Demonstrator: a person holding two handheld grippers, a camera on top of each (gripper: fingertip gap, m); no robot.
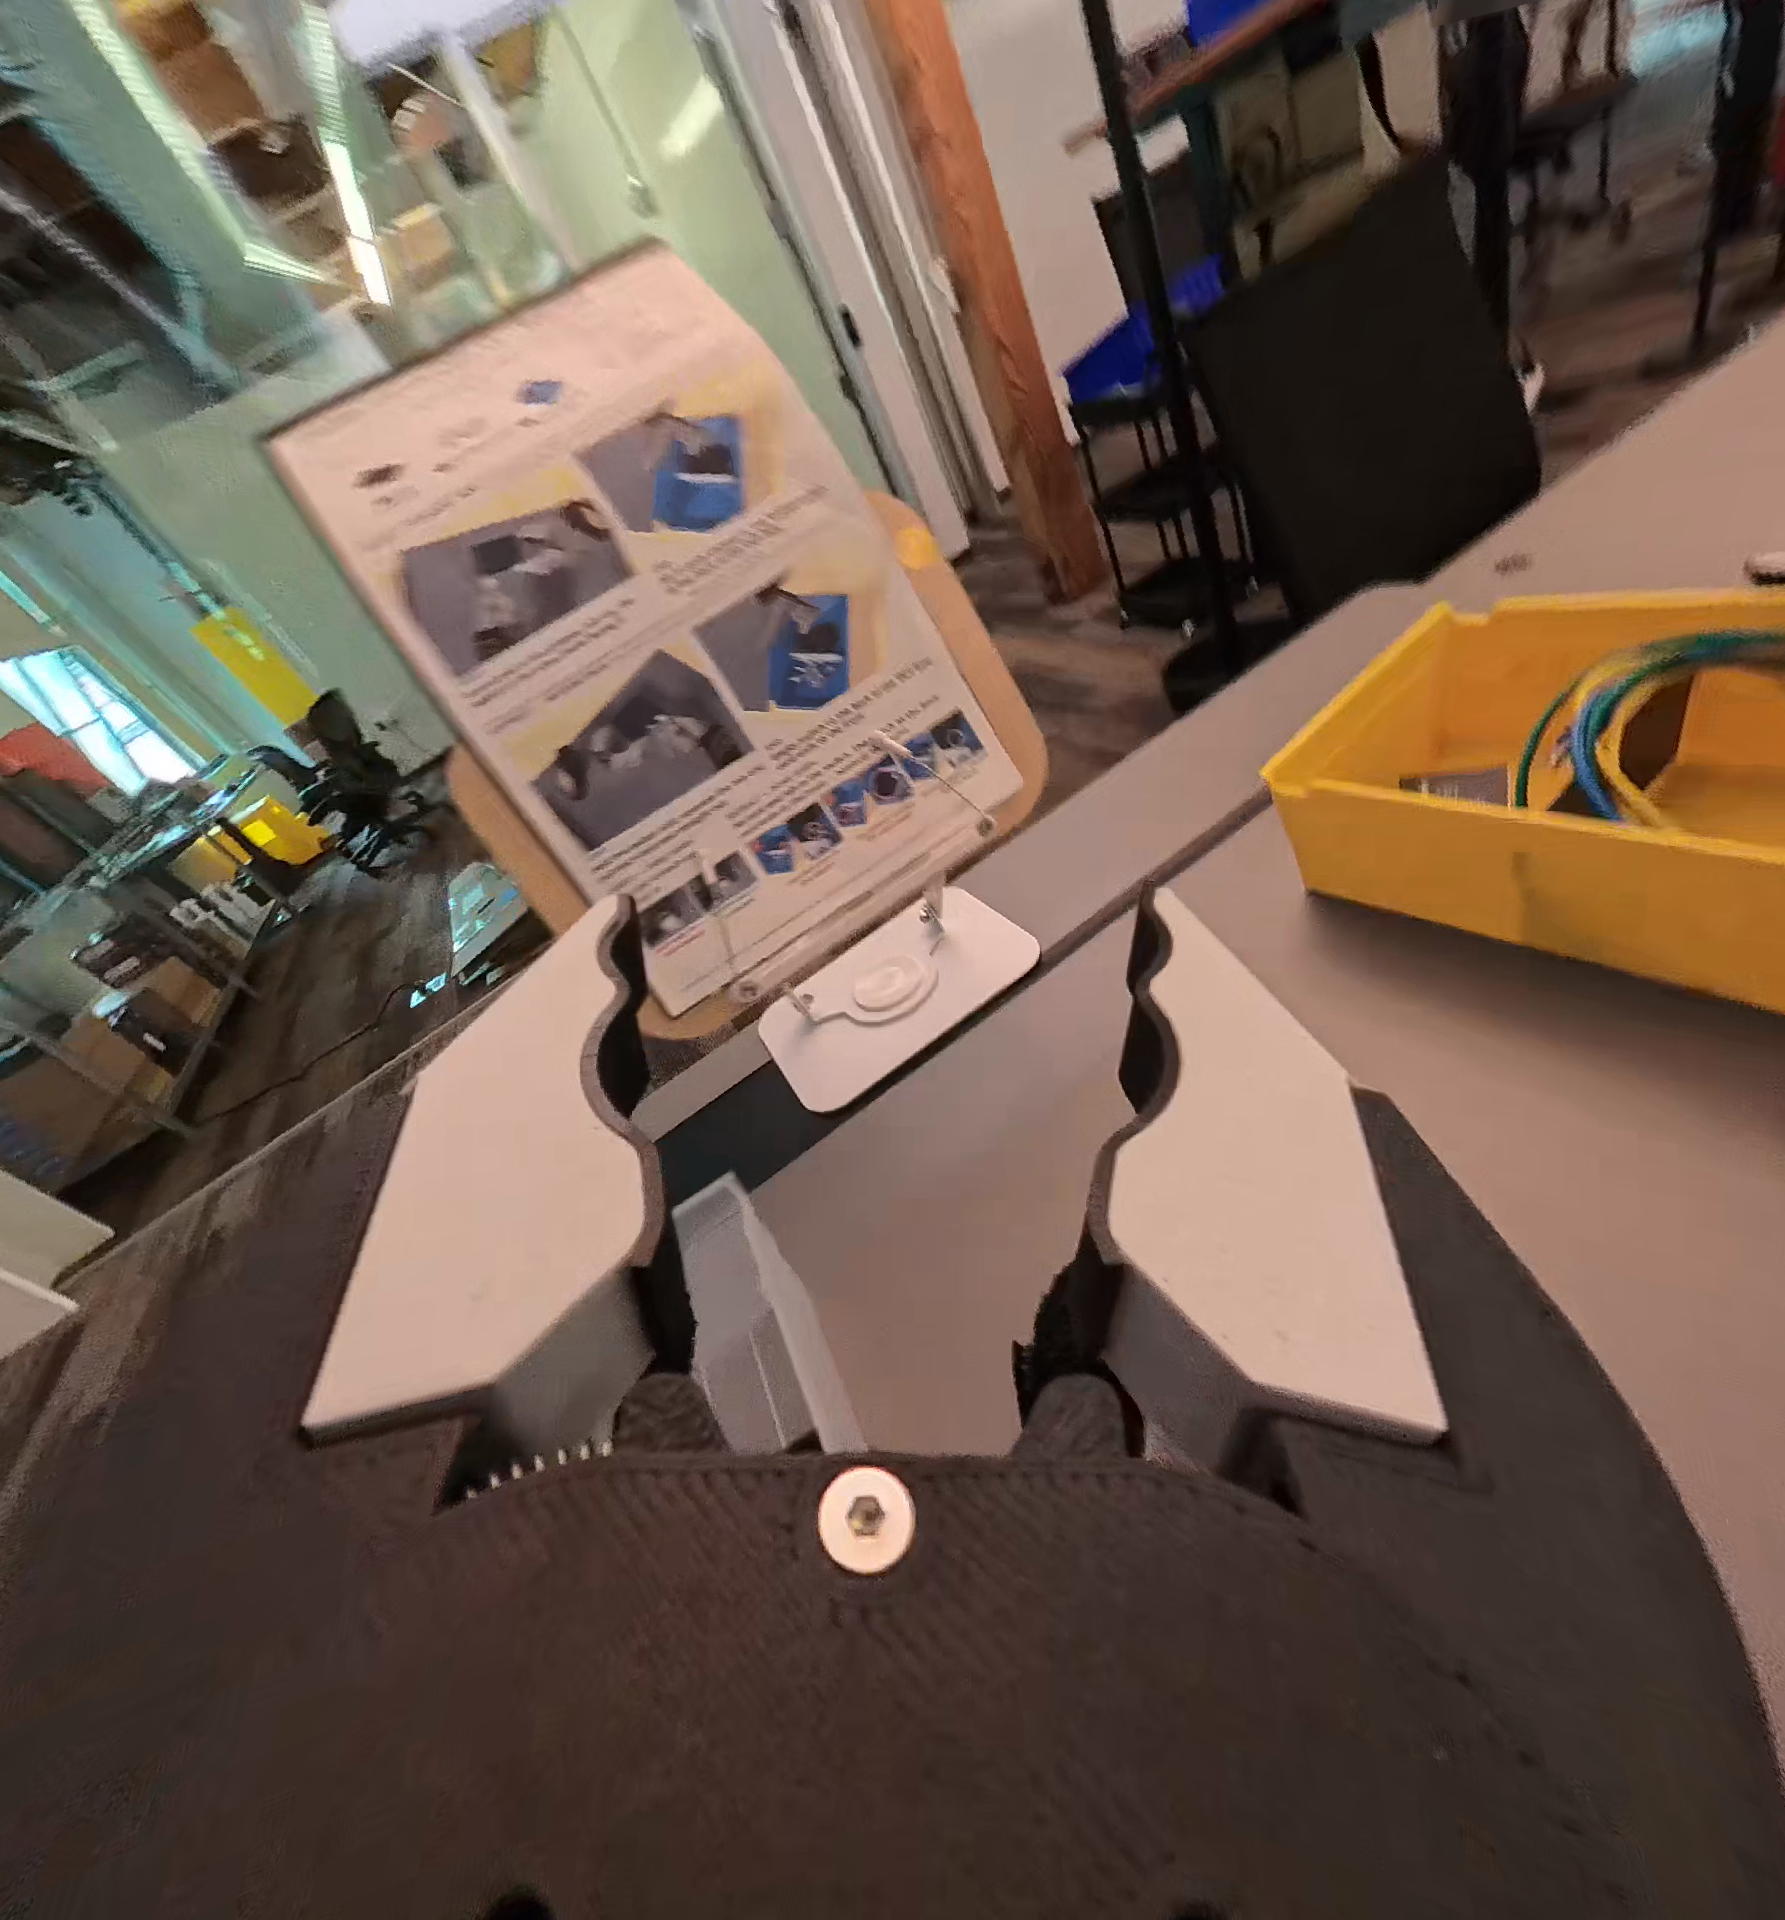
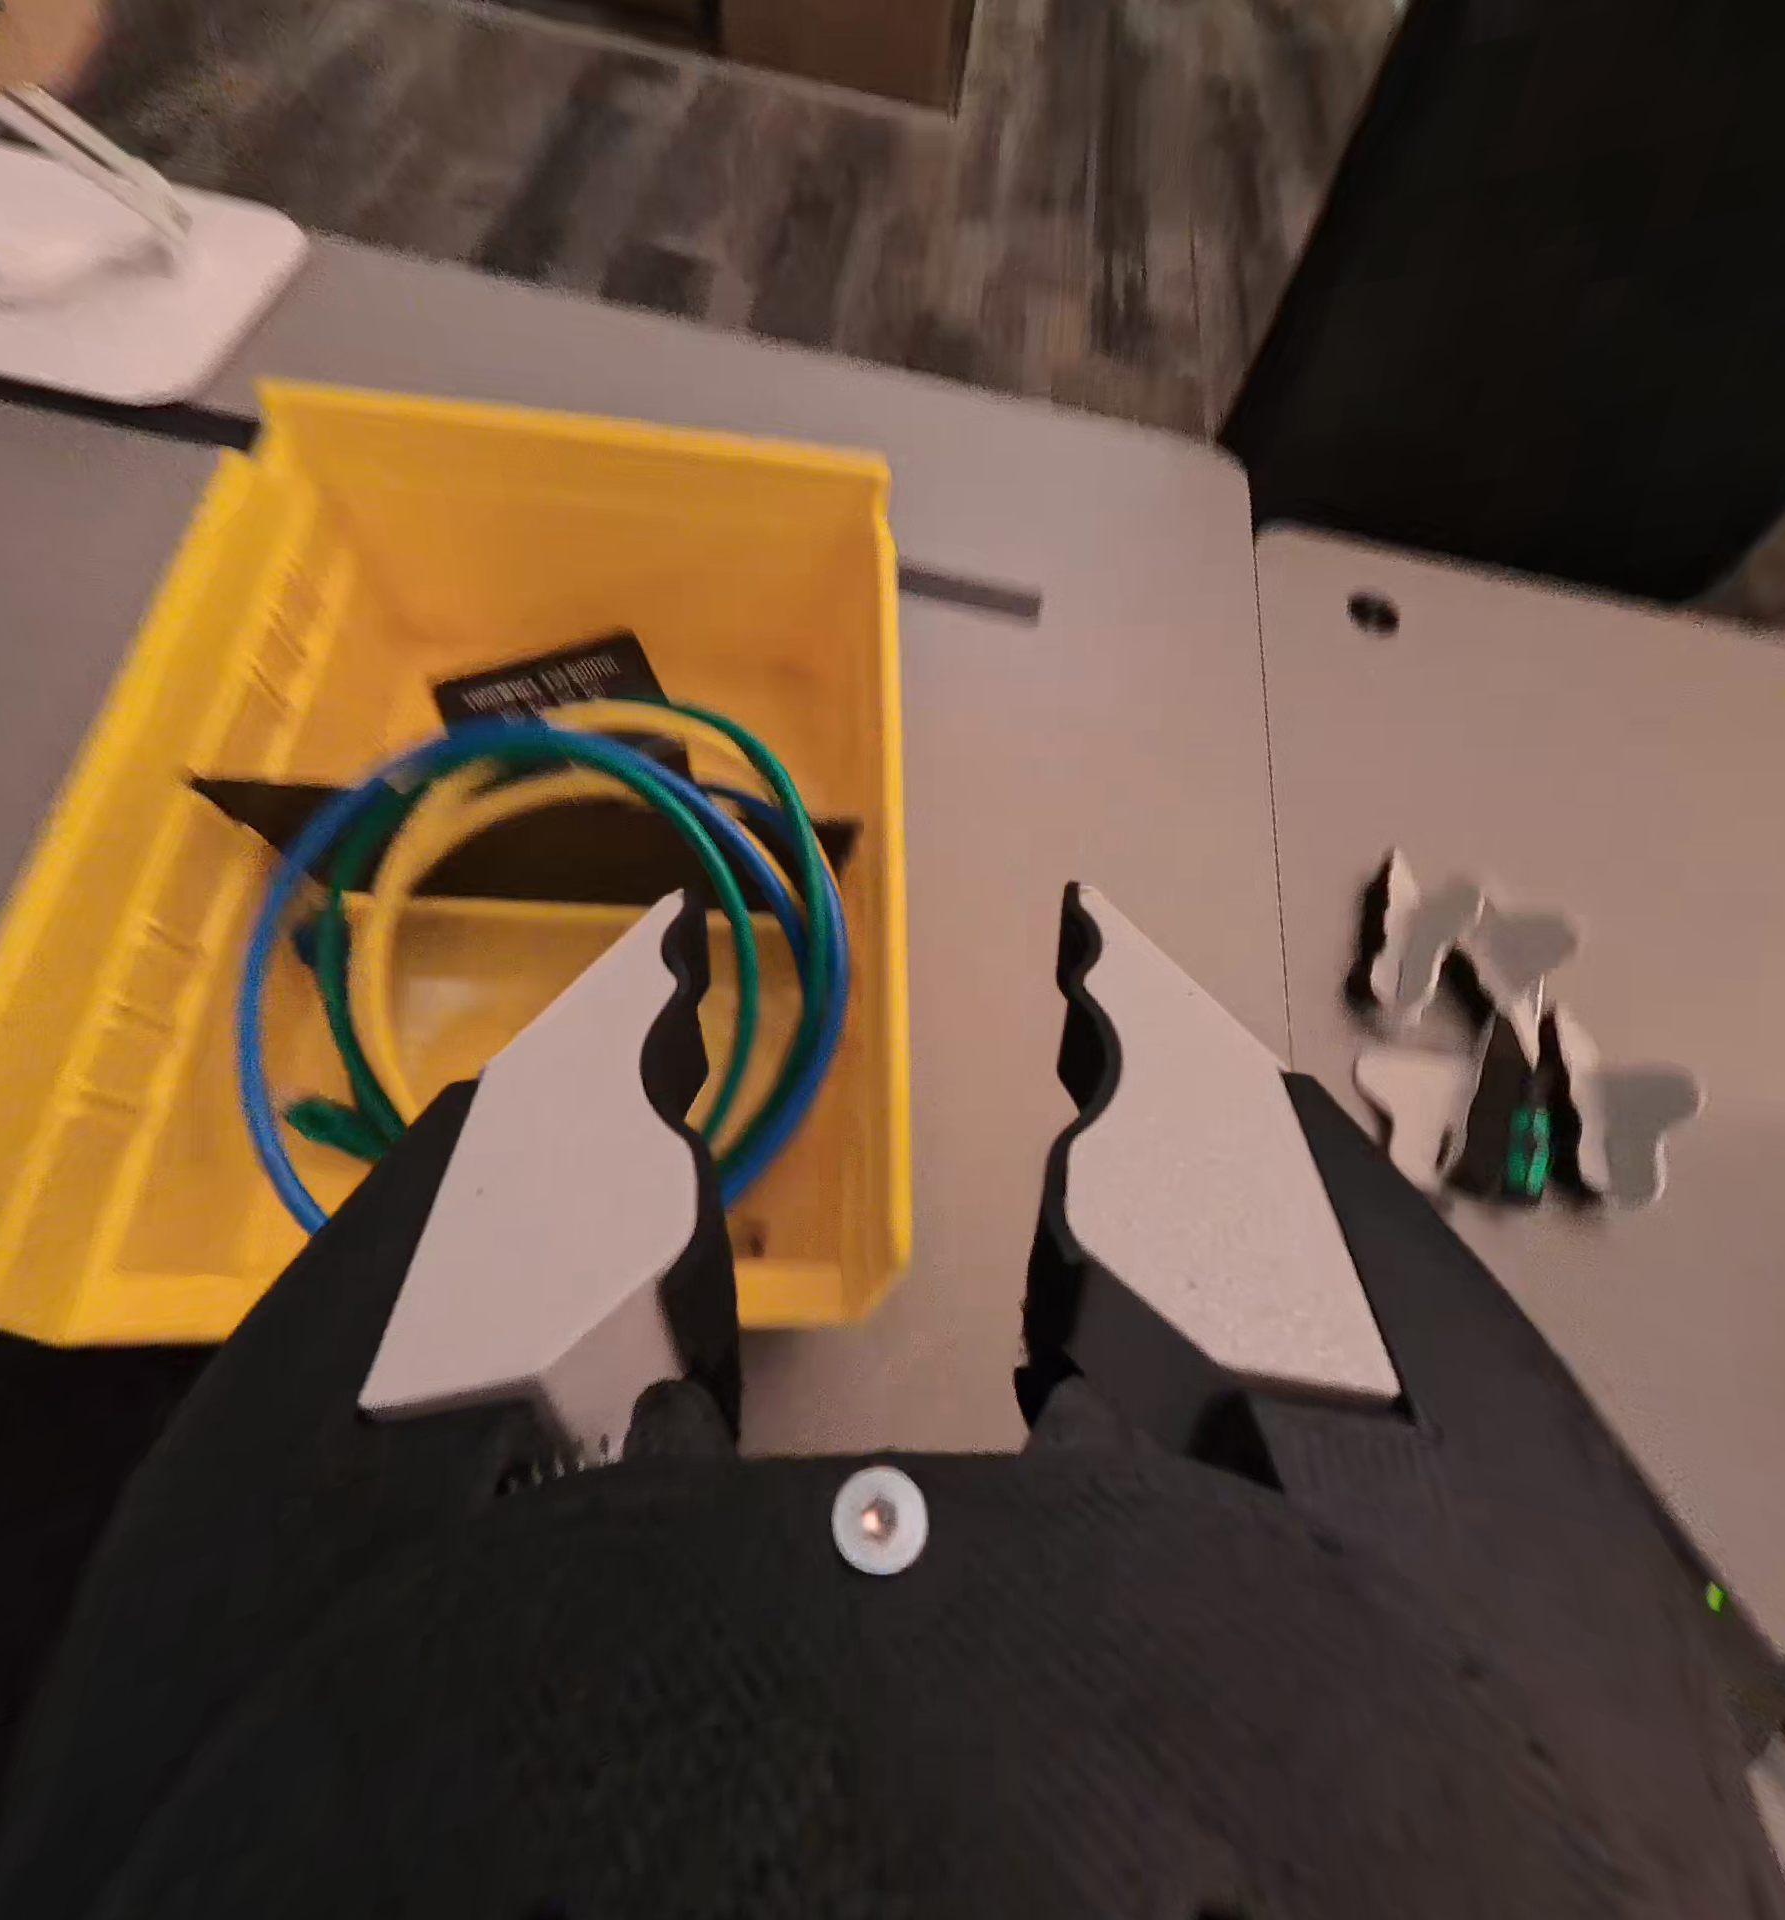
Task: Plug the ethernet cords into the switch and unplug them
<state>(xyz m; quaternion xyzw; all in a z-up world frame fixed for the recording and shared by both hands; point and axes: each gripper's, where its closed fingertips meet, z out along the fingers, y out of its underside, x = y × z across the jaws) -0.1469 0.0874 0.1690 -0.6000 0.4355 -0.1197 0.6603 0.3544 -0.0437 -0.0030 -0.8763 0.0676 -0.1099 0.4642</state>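
Note:
Blue, green and yellow ethernet cords lie coiled in a yellow bin on the grey table. A flat black box with a label, which may be the switch, lies at the bin's far end behind a black divider. My right gripper is open and empty, above the bin's right rim, with its left finger over the coil. My left gripper is open and empty, well left of the bin. The cords and the black box show in that view too.
A picture sheet on a white stand stands at the table's far edge ahead of the left gripper. A small grey block sits low between its fingers. Grey and black parts with a green piece lie on the table right of the bin. My hands' fingertips stand some 55 centimeters from each other.

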